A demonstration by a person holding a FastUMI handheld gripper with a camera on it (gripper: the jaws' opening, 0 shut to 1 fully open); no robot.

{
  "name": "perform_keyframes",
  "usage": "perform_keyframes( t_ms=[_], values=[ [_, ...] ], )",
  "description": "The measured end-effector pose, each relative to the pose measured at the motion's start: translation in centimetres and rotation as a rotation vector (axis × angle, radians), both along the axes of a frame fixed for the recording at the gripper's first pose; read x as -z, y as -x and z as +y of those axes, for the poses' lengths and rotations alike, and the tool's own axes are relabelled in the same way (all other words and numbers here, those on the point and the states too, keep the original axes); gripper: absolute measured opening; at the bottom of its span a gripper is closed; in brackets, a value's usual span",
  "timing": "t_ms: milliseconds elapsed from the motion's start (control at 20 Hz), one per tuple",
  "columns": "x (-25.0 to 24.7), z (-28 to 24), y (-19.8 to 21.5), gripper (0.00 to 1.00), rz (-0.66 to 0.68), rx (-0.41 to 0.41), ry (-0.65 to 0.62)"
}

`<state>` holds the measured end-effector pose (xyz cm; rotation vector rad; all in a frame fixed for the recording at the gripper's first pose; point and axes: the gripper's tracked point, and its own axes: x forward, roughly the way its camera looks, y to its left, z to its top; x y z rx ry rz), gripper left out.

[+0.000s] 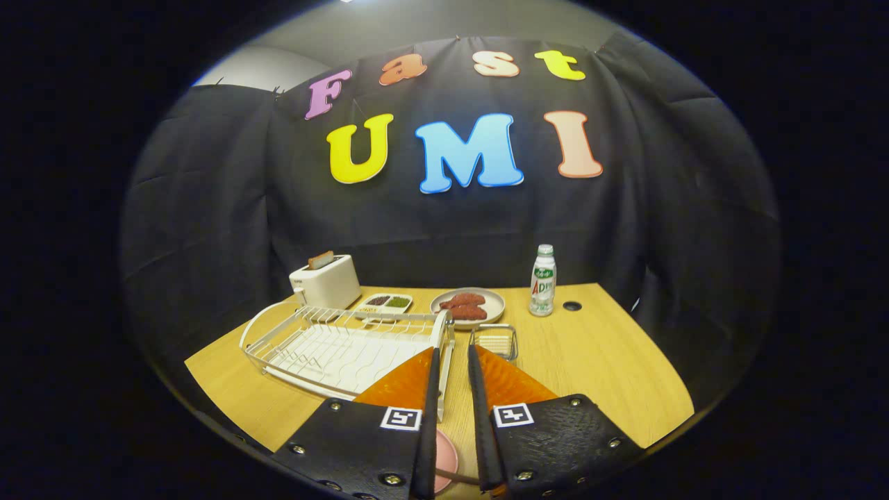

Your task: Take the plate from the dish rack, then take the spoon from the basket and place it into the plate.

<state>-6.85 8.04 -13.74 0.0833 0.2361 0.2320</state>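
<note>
We see the dish rack point(340, 344) standing empty on the desk point(597, 361), and a pink plate point(444, 460) lying flat on the desk beneath our gripper point(451, 364), so we judge the first step done. The gripper's fingers point(432, 389) stand close together with a narrow gap, holding nothing. Just ahead of them sits the small wire basket point(494, 342); we cannot make out the spoon inside it. Fetching the spoon and laying it in the plate is left.
</note>
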Motion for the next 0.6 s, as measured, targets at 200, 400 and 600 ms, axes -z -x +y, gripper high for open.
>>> perform_keyframes(
  t_ms=[200, 400, 600],
  values=[
    [-5.5, -0.5, -1.3, 0.23, -0.113, 0.062, 0.013],
    [-8.8, -1.1, -1.9, 0.27, -0.170, 0.108, 0.032],
    [-9.6, -1.5, -1.8, 0.46, -0.163, 0.118, 0.046]
  ],
)
